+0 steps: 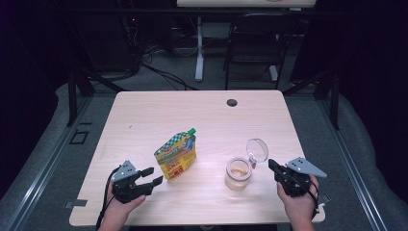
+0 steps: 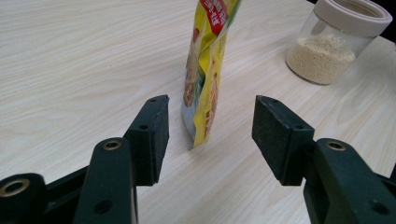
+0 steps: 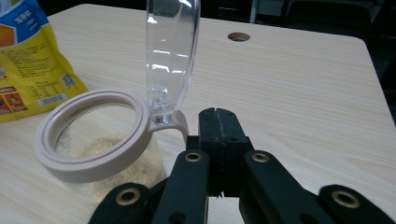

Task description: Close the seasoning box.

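A yellow stand-up pouch (image 1: 176,156) with a green cap stands on the wooden table (image 1: 202,120). In the left gripper view the pouch (image 2: 205,70) rises just beyond my open left gripper (image 2: 210,123), its bottom edge facing the gap between the jaws. A clear jar (image 1: 238,173) with a beige rim holds pale powder; its clear hinged lid (image 1: 258,149) stands raised. My right gripper (image 1: 272,166) is shut with nothing in it, just right of the jar. In the right gripper view its tips (image 3: 218,122) rest close beside the jar's hinge (image 3: 164,122).
A round cable hole (image 1: 232,102) sits near the table's far edge. Beyond the table stand a dark chair (image 1: 255,43) and a white desk leg (image 1: 199,53) on grey floor. Black stand legs flank both sides.
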`<state>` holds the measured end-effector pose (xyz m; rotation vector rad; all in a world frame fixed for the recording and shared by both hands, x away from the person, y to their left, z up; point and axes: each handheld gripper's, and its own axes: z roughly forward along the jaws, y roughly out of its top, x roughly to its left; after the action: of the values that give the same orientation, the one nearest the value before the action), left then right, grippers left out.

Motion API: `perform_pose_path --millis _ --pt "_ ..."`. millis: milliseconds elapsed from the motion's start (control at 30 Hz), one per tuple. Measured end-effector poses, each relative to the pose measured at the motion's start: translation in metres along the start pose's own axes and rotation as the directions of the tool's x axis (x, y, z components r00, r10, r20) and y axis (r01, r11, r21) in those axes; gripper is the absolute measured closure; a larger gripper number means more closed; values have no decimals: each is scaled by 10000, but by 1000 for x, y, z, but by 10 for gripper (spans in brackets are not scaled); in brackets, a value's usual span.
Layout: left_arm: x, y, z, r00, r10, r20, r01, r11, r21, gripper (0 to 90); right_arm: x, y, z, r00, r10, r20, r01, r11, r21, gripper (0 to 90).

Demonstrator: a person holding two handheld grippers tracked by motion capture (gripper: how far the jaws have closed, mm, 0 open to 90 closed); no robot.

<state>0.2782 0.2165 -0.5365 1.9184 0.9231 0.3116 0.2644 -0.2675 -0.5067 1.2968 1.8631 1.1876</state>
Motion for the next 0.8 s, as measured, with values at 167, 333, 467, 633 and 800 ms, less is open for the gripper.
perform_pose_path --millis 167,333,467,633,800 --pt "-1 -2 -2 10000 -17 -84 17 10000 55 464 -3 1 6 9998 59 163 -58 10000 -22 900" --pt "0 -4 -4 9998 -114 -147 114 9999 8 464 -3 4 9 9998 97 159 -95 9998 -168 900" --pt "1 -4 -5 9997 -163 -194 162 9999 -16 464 -2 5 10 9999 14 139 -11 9998 -212 899" --pt "2 -5 -5 9996 -199 -208 199 9998 -2 464 -1 6 10 10000 50 65 -48 9996 -287 898" --pt "3 -5 -5 9995 -227 -220 228 9997 29 464 2 7 10 10000 -9 18 10 9994 -356 898"
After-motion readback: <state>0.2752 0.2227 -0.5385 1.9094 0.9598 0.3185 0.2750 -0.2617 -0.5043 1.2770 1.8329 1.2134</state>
